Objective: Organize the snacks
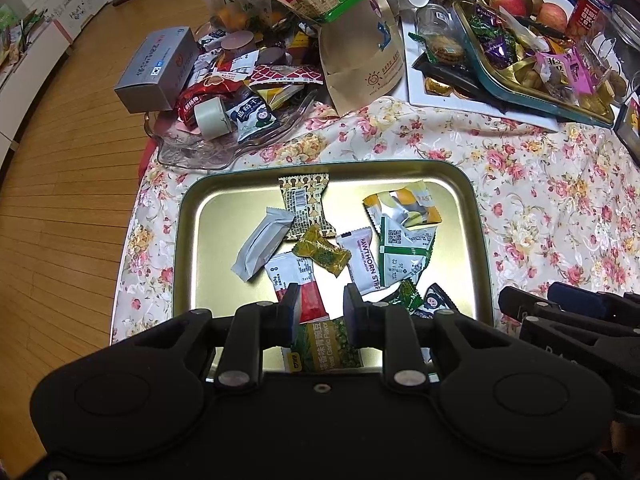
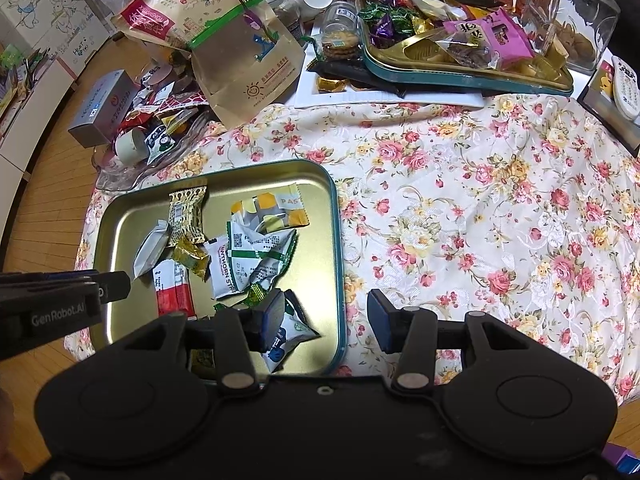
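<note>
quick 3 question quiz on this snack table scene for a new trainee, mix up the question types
1. True or false: the gold tin tray lies on the floral tablecloth.
2. Multiple choice: the white packet marked HAWTHORN STRIP lies A) in the clear glass dish, B) in the gold tin tray, C) on the wooden floor.
3. Short answer: does the right gripper have anything between its jaws?

Key
1. True.
2. B.
3. No. Its jaws stand apart over the tray's right rim and the cloth, with nothing between them.
</note>
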The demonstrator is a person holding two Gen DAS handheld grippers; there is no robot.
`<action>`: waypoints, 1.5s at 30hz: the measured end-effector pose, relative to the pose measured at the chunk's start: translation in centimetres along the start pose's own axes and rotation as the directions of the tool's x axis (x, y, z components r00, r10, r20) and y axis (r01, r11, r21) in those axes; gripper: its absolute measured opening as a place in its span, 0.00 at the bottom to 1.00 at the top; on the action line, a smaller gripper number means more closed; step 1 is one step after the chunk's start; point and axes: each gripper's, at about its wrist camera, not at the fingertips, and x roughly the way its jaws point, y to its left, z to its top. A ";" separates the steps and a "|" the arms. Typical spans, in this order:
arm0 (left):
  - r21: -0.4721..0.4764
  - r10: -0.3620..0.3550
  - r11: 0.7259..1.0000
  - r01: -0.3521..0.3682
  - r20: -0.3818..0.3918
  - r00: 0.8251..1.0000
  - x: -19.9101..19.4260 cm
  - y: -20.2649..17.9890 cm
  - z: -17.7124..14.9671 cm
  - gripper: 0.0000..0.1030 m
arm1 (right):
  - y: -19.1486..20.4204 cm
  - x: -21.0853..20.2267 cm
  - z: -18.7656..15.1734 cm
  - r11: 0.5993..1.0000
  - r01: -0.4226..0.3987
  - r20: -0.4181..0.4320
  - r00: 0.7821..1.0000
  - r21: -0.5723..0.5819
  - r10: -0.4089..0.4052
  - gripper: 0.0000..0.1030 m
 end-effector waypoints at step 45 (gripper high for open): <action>0.008 -0.006 1.000 0.007 -0.017 1.000 0.4 -0.3 -0.2 0.31 | -0.1 0.0 -0.2 1.000 -0.005 -0.004 1.000 -0.013 0.005 0.47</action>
